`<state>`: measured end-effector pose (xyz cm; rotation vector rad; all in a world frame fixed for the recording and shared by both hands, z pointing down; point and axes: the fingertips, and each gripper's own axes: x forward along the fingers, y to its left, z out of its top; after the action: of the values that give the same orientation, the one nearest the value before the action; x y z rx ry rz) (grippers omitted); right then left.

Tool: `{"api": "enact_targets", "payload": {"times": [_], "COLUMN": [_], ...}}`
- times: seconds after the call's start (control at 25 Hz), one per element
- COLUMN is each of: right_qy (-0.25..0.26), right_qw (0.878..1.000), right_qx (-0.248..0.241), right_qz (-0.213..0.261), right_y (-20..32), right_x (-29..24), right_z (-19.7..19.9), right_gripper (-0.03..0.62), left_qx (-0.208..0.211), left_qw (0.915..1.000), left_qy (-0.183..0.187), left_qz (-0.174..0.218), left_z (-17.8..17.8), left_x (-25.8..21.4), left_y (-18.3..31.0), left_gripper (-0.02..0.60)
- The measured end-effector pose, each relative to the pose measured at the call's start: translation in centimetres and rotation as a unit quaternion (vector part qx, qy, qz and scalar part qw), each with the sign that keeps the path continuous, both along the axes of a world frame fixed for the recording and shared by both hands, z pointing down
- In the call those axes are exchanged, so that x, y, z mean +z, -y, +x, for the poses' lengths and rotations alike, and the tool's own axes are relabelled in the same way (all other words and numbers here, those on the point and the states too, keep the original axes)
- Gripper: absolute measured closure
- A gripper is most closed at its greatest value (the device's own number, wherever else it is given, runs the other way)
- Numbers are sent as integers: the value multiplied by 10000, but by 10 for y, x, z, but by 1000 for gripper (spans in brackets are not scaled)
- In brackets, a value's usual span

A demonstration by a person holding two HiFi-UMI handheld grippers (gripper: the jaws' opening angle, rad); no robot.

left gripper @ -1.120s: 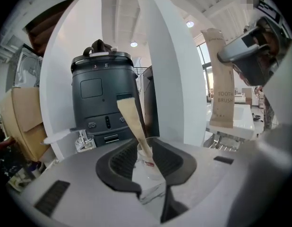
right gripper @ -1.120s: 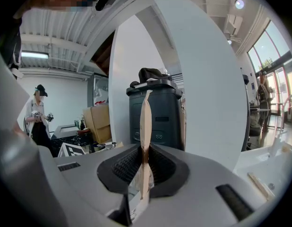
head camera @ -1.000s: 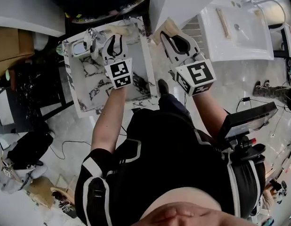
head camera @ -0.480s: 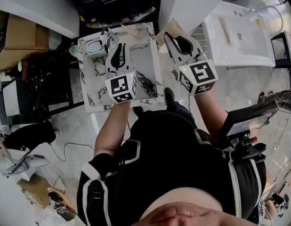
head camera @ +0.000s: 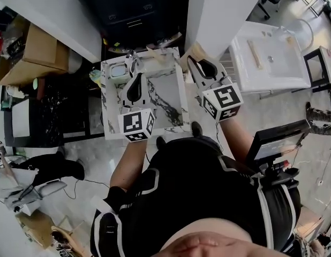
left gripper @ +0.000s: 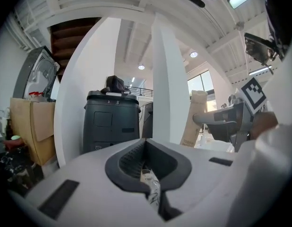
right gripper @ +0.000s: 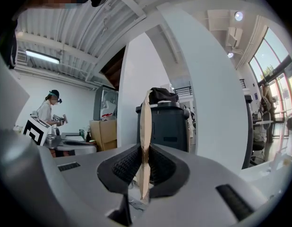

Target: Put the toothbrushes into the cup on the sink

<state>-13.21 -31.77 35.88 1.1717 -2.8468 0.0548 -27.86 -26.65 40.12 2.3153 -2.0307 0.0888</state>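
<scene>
A marble-patterned sink top (head camera: 171,108) stands in front of me, with a pale cup (head camera: 118,70) and a chrome tap (head camera: 132,58) at its back left. My left gripper (head camera: 136,78) hovers over the sink's middle, shut on a thin clear plastic wrapper (left gripper: 150,186) that pokes out between its pads. My right gripper (head camera: 195,59) is off the sink's right rear corner, shut on a flat tan paper packet (right gripper: 145,141) (head camera: 191,48) that stands upright between its pads. What the wrappers contain is hidden.
A second, white sink (head camera: 278,68) with a tan stick (head camera: 255,54) on it is at the right. A black cabinet (head camera: 133,9) and a white pillar (head camera: 219,9) stand behind the marble sink. Cardboard boxes (head camera: 31,52) are at the left. A person (right gripper: 44,110) stands far off.
My left gripper has drawn back from the tap and cup toward the sink's near edge. The right gripper stays beside the right rear corner, still on the tan packet.
</scene>
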Motion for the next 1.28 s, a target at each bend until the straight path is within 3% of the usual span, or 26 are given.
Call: {"api": "enact_targets", "payload": {"times": [0.36,0.64,0.92,1.28], "right_qy": [44,32,-4,-154], "right_qw": [10000,9999,9998,9996], "right_qx": [-80,-126,-180,-167], "right_qz": [21,9,50,171], "right_y": [-11,-13,-11,39], "right_x": [-3,-3,-7,6], "right_z": [-5,-7,-12,-22], "right_gripper": [539,539,539,539], "left_qx": [186,340,208,70], "left_qw": [9997,9993,9998,9999], "left_qy": [119,-142,-63,-109], "left_qz": [-47,18,29,-3], "left_z": [2,7,2,9], "left_x": [-13,-19,-23,-17], "left_y": [-18,-24,-26,-22], "left_gripper": [577,577,577,577]}}
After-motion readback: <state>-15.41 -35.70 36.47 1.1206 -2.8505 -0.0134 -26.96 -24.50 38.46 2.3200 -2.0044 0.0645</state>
